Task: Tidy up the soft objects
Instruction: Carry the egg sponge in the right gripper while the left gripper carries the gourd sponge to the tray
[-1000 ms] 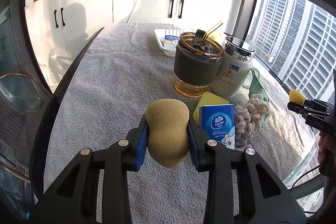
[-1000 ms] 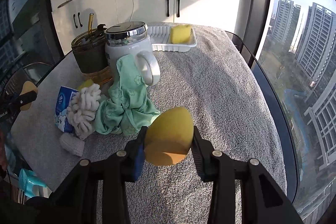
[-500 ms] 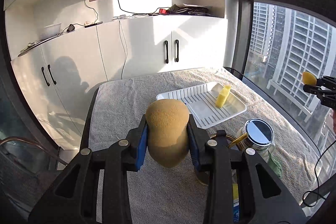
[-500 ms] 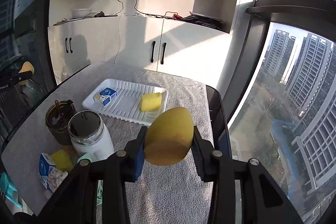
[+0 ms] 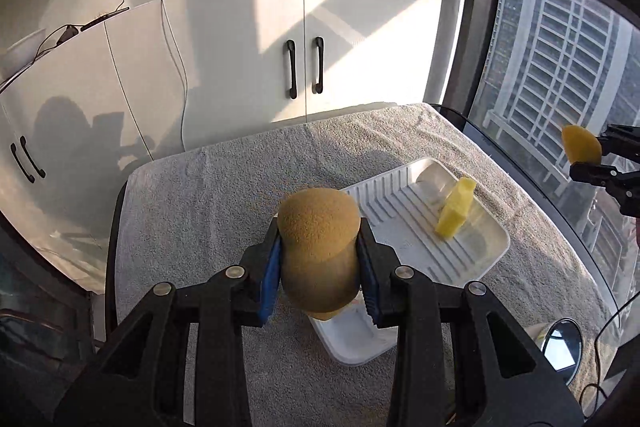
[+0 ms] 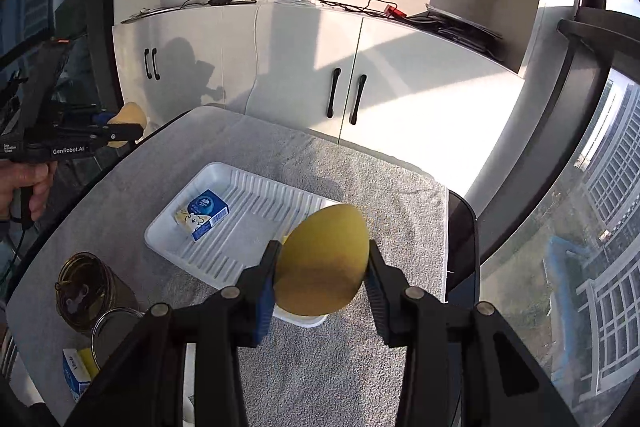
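My left gripper is shut on a tan gourd-shaped sponge and holds it above the near left corner of the white ribbed tray. A yellow sponge stands in the tray. My right gripper is shut on a yellow egg-shaped sponge, above the tray's near right corner. A blue tissue pack lies in the tray. Each gripper shows in the other's view: the right gripper and the left gripper.
A grey towel covers the table. A dark glass cup, a lidded mug and another tissue pack stand near the front left. White cabinets are behind, a window to the right.
Both grippers have moved forward over the table and now hang close above the white tray, each still holding its sponge. The cups and cloths have dropped out of the middle of view.
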Demonstrator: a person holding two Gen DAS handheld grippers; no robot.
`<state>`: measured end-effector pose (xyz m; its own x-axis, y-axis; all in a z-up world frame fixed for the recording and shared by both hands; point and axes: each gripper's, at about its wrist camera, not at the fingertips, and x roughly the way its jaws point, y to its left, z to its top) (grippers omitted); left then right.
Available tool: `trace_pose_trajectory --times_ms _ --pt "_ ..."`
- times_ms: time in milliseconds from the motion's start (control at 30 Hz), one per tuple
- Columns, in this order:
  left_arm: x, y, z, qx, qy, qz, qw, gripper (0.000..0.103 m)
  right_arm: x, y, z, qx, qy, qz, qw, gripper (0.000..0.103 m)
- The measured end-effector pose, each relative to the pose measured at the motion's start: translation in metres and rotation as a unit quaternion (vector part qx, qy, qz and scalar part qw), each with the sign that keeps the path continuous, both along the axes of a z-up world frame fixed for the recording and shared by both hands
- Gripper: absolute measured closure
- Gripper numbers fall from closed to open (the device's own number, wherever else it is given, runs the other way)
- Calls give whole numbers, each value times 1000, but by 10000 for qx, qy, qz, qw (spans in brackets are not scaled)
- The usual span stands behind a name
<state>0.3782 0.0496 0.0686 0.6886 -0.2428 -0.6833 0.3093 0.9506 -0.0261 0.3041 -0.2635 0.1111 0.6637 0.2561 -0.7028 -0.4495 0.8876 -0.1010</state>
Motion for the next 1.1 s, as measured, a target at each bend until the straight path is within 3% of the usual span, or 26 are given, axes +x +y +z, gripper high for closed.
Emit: trace_pose_trajectory --times_ms 467,833,1100 --pt "66 -37 -78 174 787 -499 9955 71 83 71 -83 -282 727 1040 9915 60" --pt "95 -72 -115 448 1087 -963 9884 71 102 102 -133 -608 1140 1446 9810 60" --pt "101 -88 -125 638 1173 -1108 9848 68 108 104 -150 -734 1258 1425 9790 59"
